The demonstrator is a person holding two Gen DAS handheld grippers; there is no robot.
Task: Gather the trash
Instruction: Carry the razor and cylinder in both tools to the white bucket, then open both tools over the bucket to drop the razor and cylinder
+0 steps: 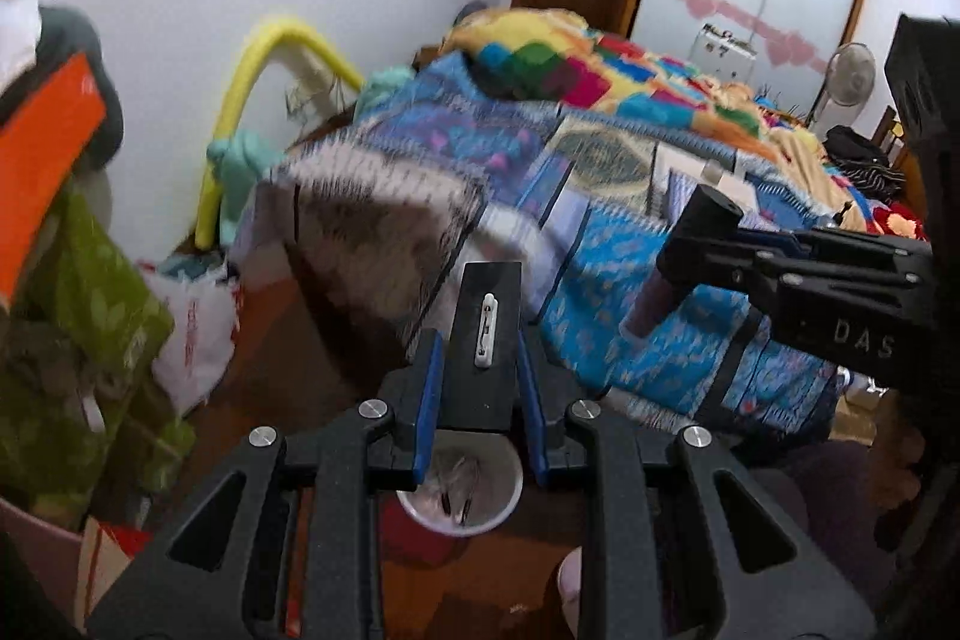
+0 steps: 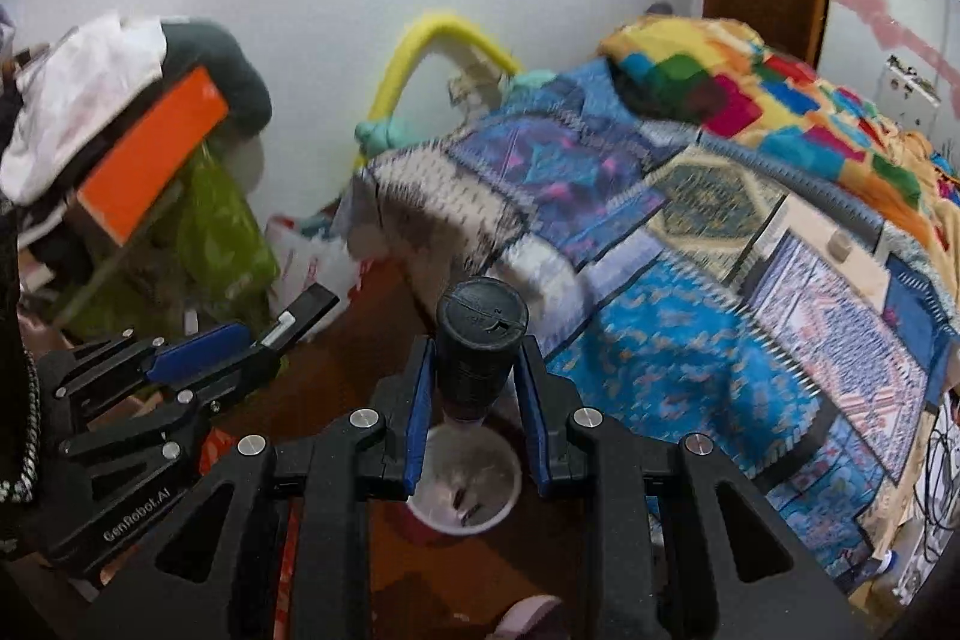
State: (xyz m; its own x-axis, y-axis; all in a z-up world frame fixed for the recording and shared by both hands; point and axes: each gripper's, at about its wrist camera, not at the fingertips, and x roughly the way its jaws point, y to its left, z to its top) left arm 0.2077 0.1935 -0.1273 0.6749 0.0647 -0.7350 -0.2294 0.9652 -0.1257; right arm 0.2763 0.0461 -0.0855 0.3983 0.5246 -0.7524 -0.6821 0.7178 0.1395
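My left gripper (image 1: pixel 480 346) is shut on a flat black box with a white clip (image 1: pixel 486 340), held upright above a red bin lined with a clear bag (image 1: pixel 462 496). My right gripper (image 2: pixel 477 370) is shut on a dark bottle with a black cap (image 2: pixel 480 346), held upright above the same bin (image 2: pixel 465 484). The right gripper with the bottle also shows at the right of the left wrist view (image 1: pixel 696 232). The left gripper with the box shows at the left of the right wrist view (image 2: pixel 252 346).
A bed with patchwork blankets (image 1: pixel 600 160) fills the right side. A pile of clothes, an orange box (image 2: pixel 150 154) and green bags (image 1: pixel 90 340) stands at left. A white plastic bag (image 1: pixel 198 334) lies on the brown floor (image 2: pixel 510 568).
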